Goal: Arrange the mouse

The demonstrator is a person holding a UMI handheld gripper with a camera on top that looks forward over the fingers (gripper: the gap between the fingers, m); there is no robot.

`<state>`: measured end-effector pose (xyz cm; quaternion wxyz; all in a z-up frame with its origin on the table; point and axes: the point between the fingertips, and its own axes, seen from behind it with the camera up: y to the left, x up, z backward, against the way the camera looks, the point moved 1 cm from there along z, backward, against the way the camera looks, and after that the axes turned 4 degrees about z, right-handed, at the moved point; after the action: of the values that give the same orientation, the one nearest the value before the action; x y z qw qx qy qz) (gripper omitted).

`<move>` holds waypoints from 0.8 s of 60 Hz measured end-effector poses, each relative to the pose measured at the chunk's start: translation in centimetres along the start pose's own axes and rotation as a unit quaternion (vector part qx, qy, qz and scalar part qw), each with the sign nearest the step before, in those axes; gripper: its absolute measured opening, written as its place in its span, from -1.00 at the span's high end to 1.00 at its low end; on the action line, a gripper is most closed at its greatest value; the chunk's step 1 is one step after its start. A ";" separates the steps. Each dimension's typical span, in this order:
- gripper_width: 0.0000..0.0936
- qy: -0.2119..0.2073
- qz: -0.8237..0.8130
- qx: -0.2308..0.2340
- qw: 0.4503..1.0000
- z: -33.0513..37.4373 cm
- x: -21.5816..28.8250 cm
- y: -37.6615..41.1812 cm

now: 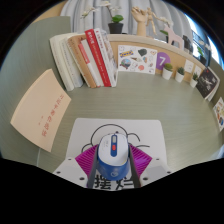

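Mouse (pixel 112 152) between the jaws, seemingly gripped, on mat (pixel 92 132).

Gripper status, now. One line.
Gripper: closed on the white and blue mouse, both pink pads pressing its sides, over the white mouse pad.

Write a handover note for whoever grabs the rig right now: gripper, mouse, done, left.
Hand-held gripper: fingers sit at either side of the mouse; whether they press on it cannot be told.
Mouse: white and blue, between the fingers, over the white printed mat on the desk.
Beyond: leaning books and a shelf with a giraffe figure.
Done: mouse reached.
Left: probably set it straight on the mat, then release.
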<state>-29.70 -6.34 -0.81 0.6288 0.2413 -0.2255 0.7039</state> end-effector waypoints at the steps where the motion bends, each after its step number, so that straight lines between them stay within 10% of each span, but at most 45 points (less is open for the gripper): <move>1: -0.19 0.002 -0.008 0.002 1.000 0.2 0.1 0.0; 17: -0.83 -0.071 -0.039 -0.027 0.996 9.0 6.9 -4.1; 48: -0.81 -0.185 -0.048 -0.064 0.980 28.6 7.1 -18.3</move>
<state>-10.57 -16.65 26.25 0.6233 0.3371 -0.3705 0.6005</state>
